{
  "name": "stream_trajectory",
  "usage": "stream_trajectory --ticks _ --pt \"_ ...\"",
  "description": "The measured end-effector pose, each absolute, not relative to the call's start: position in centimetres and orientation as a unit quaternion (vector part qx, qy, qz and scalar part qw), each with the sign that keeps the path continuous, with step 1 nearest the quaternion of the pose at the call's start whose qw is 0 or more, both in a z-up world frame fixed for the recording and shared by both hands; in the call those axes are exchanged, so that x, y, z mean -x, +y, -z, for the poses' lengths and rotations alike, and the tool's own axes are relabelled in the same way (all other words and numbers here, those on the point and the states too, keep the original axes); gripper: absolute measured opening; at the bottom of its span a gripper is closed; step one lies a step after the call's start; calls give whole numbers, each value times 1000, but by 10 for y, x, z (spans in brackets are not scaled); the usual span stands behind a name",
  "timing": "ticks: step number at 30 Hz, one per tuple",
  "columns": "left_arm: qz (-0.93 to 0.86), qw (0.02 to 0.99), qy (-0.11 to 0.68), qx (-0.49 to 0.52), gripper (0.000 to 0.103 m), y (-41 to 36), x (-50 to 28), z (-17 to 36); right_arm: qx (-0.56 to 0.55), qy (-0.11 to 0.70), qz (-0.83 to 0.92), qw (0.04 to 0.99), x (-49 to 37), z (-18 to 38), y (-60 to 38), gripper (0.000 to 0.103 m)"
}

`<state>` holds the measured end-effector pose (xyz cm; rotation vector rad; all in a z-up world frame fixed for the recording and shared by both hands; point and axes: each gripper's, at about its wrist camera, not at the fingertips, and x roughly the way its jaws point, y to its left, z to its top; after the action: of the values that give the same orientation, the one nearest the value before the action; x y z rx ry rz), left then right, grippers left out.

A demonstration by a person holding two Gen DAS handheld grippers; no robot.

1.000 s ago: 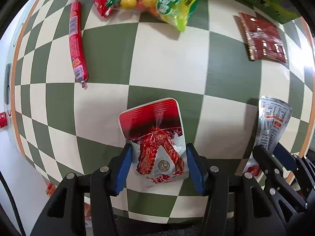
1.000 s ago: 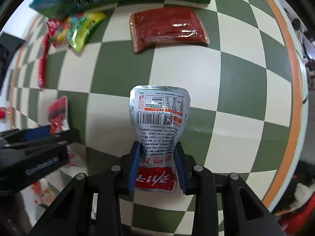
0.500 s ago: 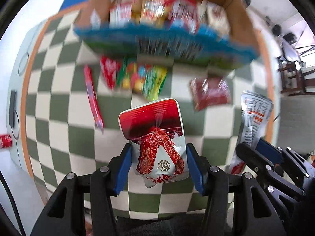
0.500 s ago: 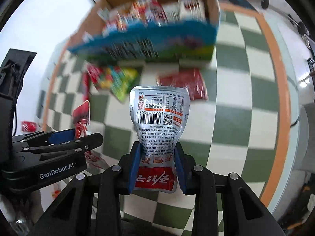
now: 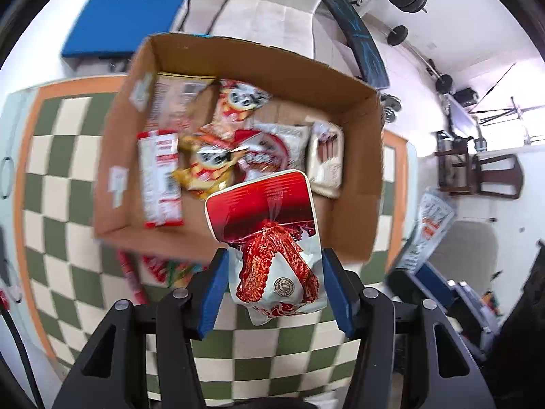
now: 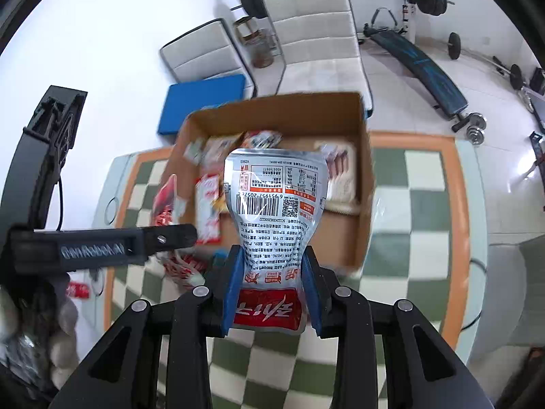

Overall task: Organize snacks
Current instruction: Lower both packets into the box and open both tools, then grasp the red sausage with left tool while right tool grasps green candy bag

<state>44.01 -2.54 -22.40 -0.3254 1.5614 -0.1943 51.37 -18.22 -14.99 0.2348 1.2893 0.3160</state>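
Now both tongs carry snacks over the cardboard box (image 5: 361, 170): left tongs (image 5: 274, 288) pinching a red packet (image 5: 269, 238), right tongs (image 6: 272, 289) pinching a silver pouch (image 6: 272, 204); next likely comes lowering and releasing inside.

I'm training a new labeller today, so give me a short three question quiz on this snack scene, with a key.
1. True or false: the cardboard box already has snack packets in it.
2. Which packet is the left gripper shut on? A) red-and-white pouch B) a green bottle C) a blue tin
3. Fill in: the silver pouch in the right gripper shows its printed ____ and QR code to the camera.

Key: 1 true; 2 A; 3 barcode
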Motion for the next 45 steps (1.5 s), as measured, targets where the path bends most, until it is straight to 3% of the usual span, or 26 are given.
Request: stream_trajectory --ticks 8,13,14,16,18,28,33,34,36,45 --pt "148 625 746 173 52 -60 -499 268 -108 622 -115 767 -570 191 -188 37" --pt "139 606 770 147 52 -76 -505 291 -108 641 -103 753 -584 216 -188 47" --pt "141 605 770 147 52 -77 -504 292 -109 645 -100 750 -585 219 -189 50" --pt "142 600 772 154 58 -75 -505 295 -119 657 -97 738 -586 225 -191 67" --pt "142 599 770 169 72 -71 -505 296 -120 656 -90 739 -585 226 -194 80" --pt "138 632 744 167 73 -55 -495 271 -127 655 -82 740 -577 220 -203 83" --pt "113 706 688 125 73 -39 -476 236 -126 651 -90 743 -565 211 -197 86" --pt "104 731 666 105 74 -35 -470 225 -126 649 -93 744 -561 209 -196 88" --pt "80 773 626 65 88 -28 -460 209 -125 642 -96 751 -553 205 -192 92" --pt "-10 834 551 26 88 21 -397 183 -131 629 -120 757 -511 201 -168 95"
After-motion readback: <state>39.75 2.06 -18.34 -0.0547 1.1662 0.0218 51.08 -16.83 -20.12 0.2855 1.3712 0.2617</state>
